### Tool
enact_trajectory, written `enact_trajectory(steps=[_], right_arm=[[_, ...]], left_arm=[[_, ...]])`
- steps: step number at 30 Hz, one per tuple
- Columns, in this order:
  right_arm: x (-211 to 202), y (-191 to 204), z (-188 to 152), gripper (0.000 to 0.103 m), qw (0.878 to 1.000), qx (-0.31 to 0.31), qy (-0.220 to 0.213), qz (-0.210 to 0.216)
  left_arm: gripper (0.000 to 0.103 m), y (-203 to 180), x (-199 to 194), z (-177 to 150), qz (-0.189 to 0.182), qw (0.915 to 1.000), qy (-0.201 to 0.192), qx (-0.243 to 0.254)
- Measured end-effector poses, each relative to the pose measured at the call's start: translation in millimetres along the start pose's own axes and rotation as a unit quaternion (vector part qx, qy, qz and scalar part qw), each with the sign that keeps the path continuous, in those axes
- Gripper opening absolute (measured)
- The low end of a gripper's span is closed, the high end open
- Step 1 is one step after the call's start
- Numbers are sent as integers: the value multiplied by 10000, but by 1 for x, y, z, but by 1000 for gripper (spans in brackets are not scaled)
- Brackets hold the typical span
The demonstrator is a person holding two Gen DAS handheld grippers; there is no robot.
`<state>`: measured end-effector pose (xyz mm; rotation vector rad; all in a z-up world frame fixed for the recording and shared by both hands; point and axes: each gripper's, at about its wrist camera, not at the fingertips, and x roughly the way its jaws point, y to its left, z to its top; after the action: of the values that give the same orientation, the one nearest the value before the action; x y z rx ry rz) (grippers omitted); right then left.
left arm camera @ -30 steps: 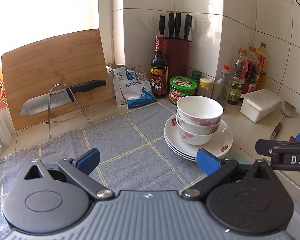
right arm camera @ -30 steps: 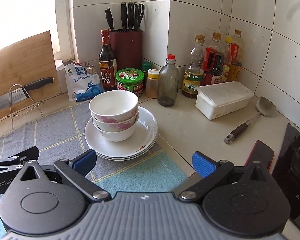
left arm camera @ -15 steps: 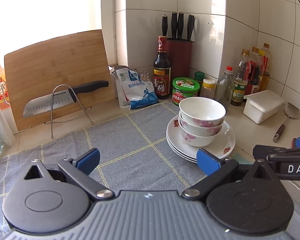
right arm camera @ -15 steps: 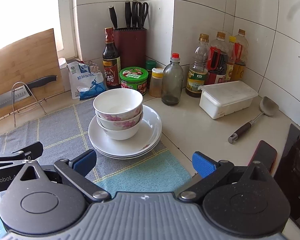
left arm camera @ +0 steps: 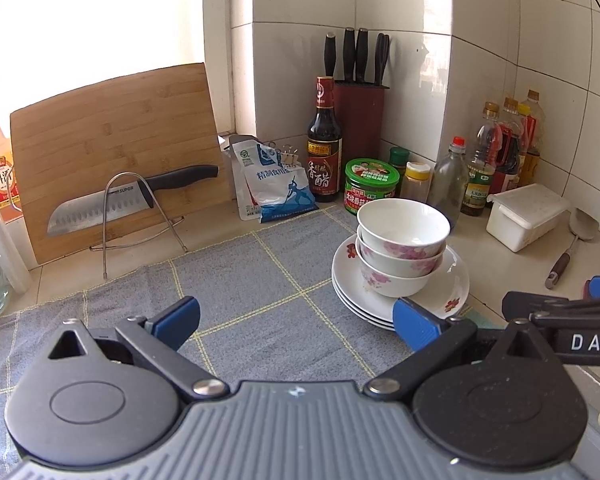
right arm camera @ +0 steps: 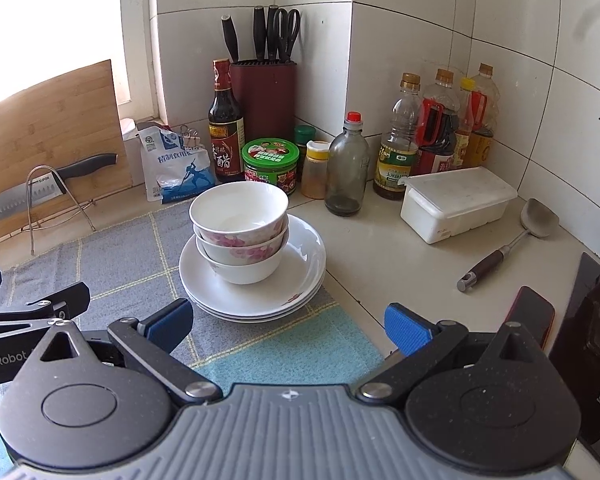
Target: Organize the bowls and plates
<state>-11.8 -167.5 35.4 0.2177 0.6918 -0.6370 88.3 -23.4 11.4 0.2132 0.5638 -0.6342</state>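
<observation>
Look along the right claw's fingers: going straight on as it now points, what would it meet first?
Probably the stack of plates, near its front right rim, with the bowls on top; the open right claw aims slightly right of centre, so depth is uncertain.

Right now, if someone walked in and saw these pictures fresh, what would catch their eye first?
Probably the nested floral bowls sitting on a stack of white plates at the edge of the grey checked cloth. Next, the big knife on a wire stand against the wooden cutting board. Both the left gripper and the right gripper hover open and empty.

Both wrist views low over counter, facing corner, sharing stacked bowls (left arm camera: 402,250) nearby
</observation>
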Motion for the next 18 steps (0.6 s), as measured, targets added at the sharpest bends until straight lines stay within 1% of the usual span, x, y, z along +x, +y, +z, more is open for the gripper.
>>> enact_trajectory(steps=[18], right_arm=[[-3,0,-1,103,10000,-5,-31,-34]], left_arm=[[102,0,-2,1,-14,10000,4,-28]])
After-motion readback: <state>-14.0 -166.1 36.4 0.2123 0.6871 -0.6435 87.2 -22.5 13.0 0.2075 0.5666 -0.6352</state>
